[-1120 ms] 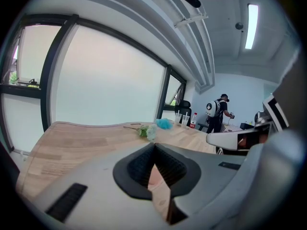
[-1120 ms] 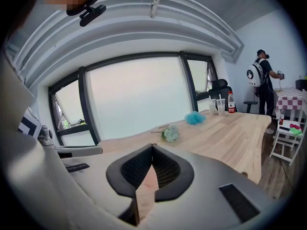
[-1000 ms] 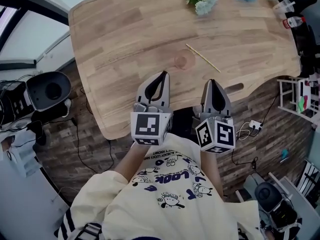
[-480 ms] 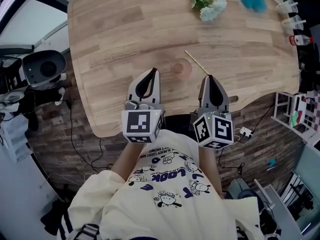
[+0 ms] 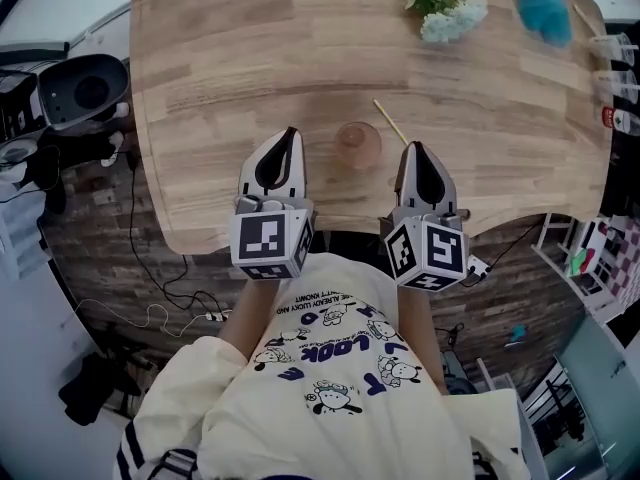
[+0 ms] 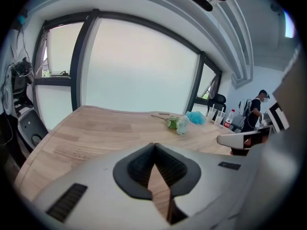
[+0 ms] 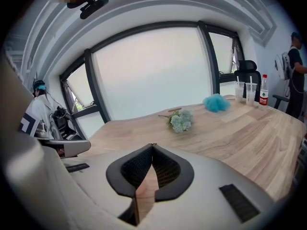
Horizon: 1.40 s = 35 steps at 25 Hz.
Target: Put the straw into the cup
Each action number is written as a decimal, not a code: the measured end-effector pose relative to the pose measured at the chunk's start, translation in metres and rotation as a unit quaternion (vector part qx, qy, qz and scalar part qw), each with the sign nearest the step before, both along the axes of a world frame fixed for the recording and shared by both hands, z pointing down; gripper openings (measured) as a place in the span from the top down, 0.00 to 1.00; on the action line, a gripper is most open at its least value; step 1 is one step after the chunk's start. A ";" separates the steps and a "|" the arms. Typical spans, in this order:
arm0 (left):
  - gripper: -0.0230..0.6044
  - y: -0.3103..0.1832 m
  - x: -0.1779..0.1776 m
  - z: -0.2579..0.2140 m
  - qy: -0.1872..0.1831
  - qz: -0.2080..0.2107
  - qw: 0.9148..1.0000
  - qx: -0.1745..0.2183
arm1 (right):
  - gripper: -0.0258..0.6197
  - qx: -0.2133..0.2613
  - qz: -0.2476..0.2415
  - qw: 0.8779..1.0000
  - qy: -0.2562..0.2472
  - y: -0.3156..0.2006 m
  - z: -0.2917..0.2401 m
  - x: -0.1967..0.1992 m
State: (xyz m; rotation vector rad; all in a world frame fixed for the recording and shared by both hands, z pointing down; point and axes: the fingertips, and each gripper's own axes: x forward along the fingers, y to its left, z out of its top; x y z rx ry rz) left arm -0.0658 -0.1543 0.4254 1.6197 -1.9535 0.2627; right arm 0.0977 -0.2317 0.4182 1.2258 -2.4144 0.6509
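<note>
A small clear, pinkish cup point(image 5: 358, 146) stands upright on the wooden table point(image 5: 220, 78), near the front edge. The thin tan straw point(image 5: 390, 122) lies flat just behind and to the right of it, one end close to the rim. My left gripper point(image 5: 288, 134) hovers left of the cup and my right gripper point(image 5: 414, 149) hovers right of it, both apart from it. Both are shut, jaw tips touching, with nothing between them: the left point(image 6: 153, 145) and the right point(image 7: 152, 145). Neither gripper view shows the cup or the straw.
A bunch of pale flowers point(image 5: 447, 8) and a blue fluffy ball point(image 5: 545, 6) lie at the table's far side. Clear plastic cups point(image 5: 612, 46) stand at the far right edge. Machines and cables point(image 5: 80, 93) sit on the floor left of the table.
Both grippers have moved forward over the table's front edge and now flank the cup. The head view has shifted, so the table sits lower in frame. Both stay shut.
</note>
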 end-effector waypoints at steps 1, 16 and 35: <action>0.91 -0.001 0.000 0.003 0.000 -0.005 1.000 -0.003 | 0.96 -0.004 -0.003 1.000 0.000 -0.003 0.003 0.000; 0.91 0.007 0.010 0.037 0.008 -0.050 0.997 -0.060 | 0.96 -0.061 -0.053 0.996 0.023 -0.014 0.043 0.002; 0.91 0.017 0.021 0.060 0.030 -0.069 0.993 -0.090 | 0.90 -0.112 -0.153 0.971 0.148 -0.005 0.094 0.012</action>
